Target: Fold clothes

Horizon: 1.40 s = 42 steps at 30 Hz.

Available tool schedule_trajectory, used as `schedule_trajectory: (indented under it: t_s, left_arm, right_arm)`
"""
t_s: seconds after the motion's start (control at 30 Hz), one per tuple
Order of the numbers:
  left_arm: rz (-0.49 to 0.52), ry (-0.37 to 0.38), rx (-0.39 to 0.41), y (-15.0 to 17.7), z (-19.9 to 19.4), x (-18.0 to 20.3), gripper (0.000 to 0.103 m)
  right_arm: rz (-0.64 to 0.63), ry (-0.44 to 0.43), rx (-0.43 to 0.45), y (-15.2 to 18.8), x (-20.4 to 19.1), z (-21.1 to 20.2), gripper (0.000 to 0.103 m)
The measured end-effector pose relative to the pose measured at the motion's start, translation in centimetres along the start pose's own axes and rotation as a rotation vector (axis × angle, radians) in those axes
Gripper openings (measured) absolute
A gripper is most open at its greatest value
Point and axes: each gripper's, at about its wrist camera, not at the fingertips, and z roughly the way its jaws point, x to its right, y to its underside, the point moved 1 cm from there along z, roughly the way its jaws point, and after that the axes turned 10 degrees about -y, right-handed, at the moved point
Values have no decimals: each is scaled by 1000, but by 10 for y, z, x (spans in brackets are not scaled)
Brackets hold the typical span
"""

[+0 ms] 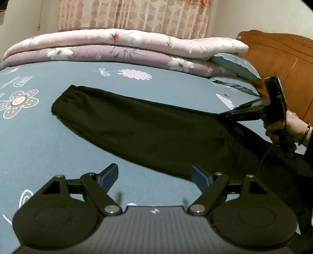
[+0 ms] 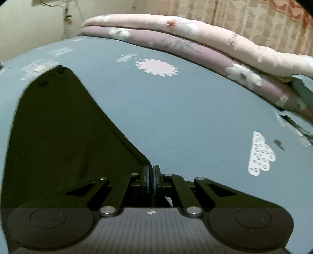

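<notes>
A pair of black trousers (image 1: 148,127) lies stretched across the blue flowered bedsheet (image 1: 49,140), its cuffed end at the far left. My left gripper (image 1: 154,174) is open and empty, hovering above the sheet at the trousers' near edge. My right gripper (image 1: 222,115) is seen at the right in the left wrist view, shut on the trousers' far edge. In the right wrist view my right gripper (image 2: 151,170) has its pads together on that black fabric (image 2: 58,132), which spreads away to the left.
Folded pink and purple floral quilts (image 1: 121,46) are stacked along the far side of the bed. A wooden headboard (image 1: 277,58) stands at the right, with a blue pillow (image 1: 234,64) against it. Curtains (image 1: 135,13) hang behind.
</notes>
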Motion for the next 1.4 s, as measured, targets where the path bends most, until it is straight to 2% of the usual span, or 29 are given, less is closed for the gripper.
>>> schedule_trajectory:
  t_s: [0.17, 0.3, 0.37, 0.4, 0.43, 0.57, 0.67, 0.73, 0.8, 0.9, 1.07, 1.2, 1.3, 1.4]
  left_arm:
    - [-5, 3, -15, -1, 0, -2, 82]
    - [3, -5, -28, -1, 1, -4, 83]
    - [-12, 4, -48, -1, 3, -5, 83]
    - [-22, 10, -59, -1, 4, -6, 83]
    - [-32, 16, -65, -1, 4, -6, 83]
    - [-33, 17, -75, -2, 3, -6, 84]
    - [-28, 27, -81, -2, 2, -2, 84]
    - [-18, 39, -86, -1, 2, 1, 84]
    - [-4, 50, -86, -1, 2, 4, 84]
    - [4, 58, -86, 0, 2, 7, 84]
    - [-5, 57, -86, 0, 3, 4, 84]
    - [-19, 58, -97, 1, 6, 3, 84]
    - [-12, 56, -100, 2, 7, 5, 84]
    - [-4, 61, -100, 3, 8, 7, 84]
  right_arm:
    - [75, -7, 5, 4, 7, -1, 8]
    - [46, -45, 47, 2, 8, -45, 19]
    - [56, -30, 53, 8, 14, -70, 26]
    - [64, -16, 51, 13, 17, -82, 33]
    - [73, 0, 49, 19, 21, -94, 35]
    - [116, 32, 30, 52, 36, -136, 35]
    - [161, 77, -13, 77, 47, -152, 36]
    - [193, 71, -27, 94, 54, -159, 39]
    - [207, 62, -41, 106, 56, -158, 45]
    - [213, 45, -80, 120, 60, -149, 46]
    - [167, 27, -135, 123, 65, -122, 50]
    - [102, 29, -120, 124, 66, -113, 52]
    - [126, 14, -107, 125, 75, -109, 58]
    - [173, -23, -99, 126, 83, -106, 58]
